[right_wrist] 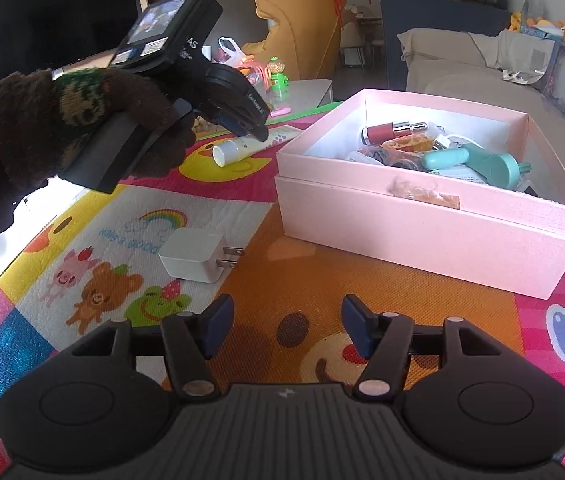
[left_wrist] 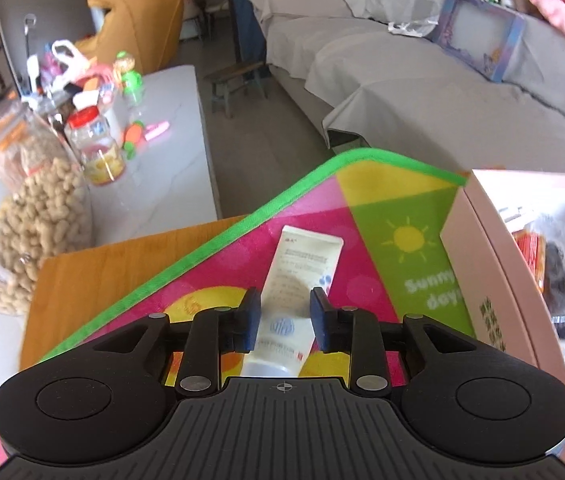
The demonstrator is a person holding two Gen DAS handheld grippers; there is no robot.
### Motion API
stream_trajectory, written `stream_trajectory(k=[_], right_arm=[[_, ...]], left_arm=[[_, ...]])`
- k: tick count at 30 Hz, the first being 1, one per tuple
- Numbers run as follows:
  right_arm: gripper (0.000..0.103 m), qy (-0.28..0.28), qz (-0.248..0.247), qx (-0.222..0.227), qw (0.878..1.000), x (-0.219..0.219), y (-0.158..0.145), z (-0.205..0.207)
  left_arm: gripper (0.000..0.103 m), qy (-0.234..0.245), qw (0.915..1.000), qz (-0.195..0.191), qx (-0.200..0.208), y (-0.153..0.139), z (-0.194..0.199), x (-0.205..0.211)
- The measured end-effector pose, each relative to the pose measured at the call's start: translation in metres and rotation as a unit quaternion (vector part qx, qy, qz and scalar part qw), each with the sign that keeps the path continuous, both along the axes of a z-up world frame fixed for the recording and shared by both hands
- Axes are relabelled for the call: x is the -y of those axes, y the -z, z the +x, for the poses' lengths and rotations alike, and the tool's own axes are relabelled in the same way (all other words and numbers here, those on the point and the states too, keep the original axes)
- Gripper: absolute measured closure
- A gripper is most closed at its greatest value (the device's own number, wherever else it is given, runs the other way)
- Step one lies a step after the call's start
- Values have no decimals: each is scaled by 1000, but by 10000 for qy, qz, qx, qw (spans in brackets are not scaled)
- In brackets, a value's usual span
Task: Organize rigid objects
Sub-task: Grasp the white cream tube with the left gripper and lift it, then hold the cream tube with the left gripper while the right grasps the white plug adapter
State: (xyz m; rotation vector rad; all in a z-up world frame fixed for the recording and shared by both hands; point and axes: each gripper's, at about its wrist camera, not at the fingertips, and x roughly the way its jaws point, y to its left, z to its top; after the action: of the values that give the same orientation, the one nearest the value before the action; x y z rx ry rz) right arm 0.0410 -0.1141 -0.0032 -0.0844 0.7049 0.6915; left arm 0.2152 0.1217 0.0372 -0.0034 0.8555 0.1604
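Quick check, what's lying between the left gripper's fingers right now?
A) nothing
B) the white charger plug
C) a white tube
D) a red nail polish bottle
C: the left gripper straddles the white tube lying on the play mat, pads either side with small gaps showing; the white charger plug sits apart, nearer the right gripper.

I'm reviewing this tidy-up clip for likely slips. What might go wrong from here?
1. The left gripper straddles the white tube with gaps beside its pads; lifting now would likely leave the tube on the mat.
2. The pink box is already crowded, so an added item may sit high.
3. The white charger lies prongs toward the box, awkward to pinch.
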Motion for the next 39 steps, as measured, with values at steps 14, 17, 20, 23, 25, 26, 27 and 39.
stream_trajectory(k=[14, 17, 20, 23, 25, 26, 27, 39], right_arm=[[37, -53, 7, -7, 10000, -2, 1, 0], [37, -58, 24, -25, 10000, -1, 1, 1], [37, -51, -34, -5, 10000, -3, 1, 0], [36, -49, -230, 62, 9997, -9, 0, -1], [35, -57, -370, 107, 9992, -14, -1, -3], [35, -54, -422, 115, 9990, -17, -1, -3], [35, -50, -446, 93, 9990, -18, -2, -3], [35, -109, -770, -86, 9969, -62, -10, 10]], left_arm=[[76, 762, 9970, 64, 79, 0, -59, 11], [76, 923, 9957, 93, -43, -3, -82, 19], [76, 1035, 9945, 96, -117, -4, -110, 23], [76, 1024, 9947, -1, -121, -4, -137, 22], [76, 991, 9949, -142, -112, -4, -152, 18], [75, 973, 9950, -216, -109, -4, -158, 16], [75, 957, 9950, -286, -97, -3, -164, 14], [70, 748, 9934, -868, 54, 1, -190, -2]])
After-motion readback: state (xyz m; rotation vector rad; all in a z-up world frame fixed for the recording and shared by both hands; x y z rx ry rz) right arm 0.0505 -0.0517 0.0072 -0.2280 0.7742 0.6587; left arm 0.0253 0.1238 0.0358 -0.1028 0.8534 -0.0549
